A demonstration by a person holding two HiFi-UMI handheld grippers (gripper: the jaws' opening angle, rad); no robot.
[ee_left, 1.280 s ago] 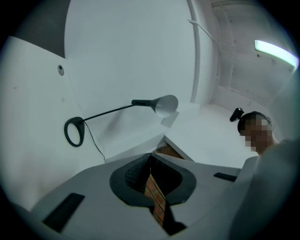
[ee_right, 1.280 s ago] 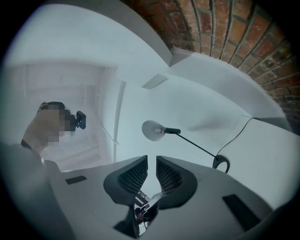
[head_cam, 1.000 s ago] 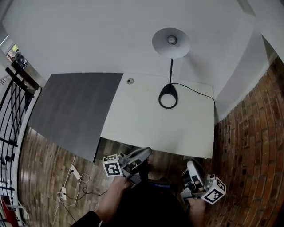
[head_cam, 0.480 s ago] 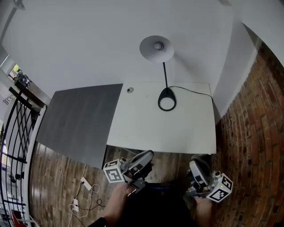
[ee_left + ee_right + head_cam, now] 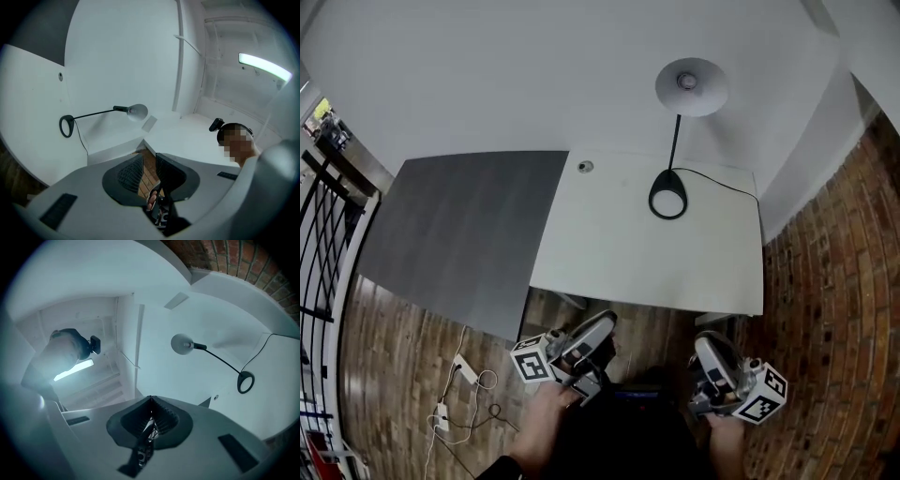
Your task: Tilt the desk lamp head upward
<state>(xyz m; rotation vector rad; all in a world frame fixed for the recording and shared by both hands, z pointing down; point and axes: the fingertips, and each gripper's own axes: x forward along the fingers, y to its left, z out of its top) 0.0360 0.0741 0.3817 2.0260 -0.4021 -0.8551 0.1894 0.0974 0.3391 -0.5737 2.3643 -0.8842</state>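
A white desk top (image 5: 619, 262) fills the middle of the head view, with a small round fitting (image 5: 585, 167), perhaps a cable grommet, near its upper left corner. A dark grey panel (image 5: 459, 230) lies against the desk's left edge. A plain white wall (image 5: 487, 75) covers the top of the frame. Brown brick-patterned floor (image 5: 834, 309) runs down the right side and along the bottom. At lower left a white power strip (image 5: 457, 367) and loose cords (image 5: 483, 408) lie on it. Black railing bars (image 5: 323, 244) stand at the far left edge. In the left gripper view a lit ceiling tube (image 5: 265, 67) glows at upper right.
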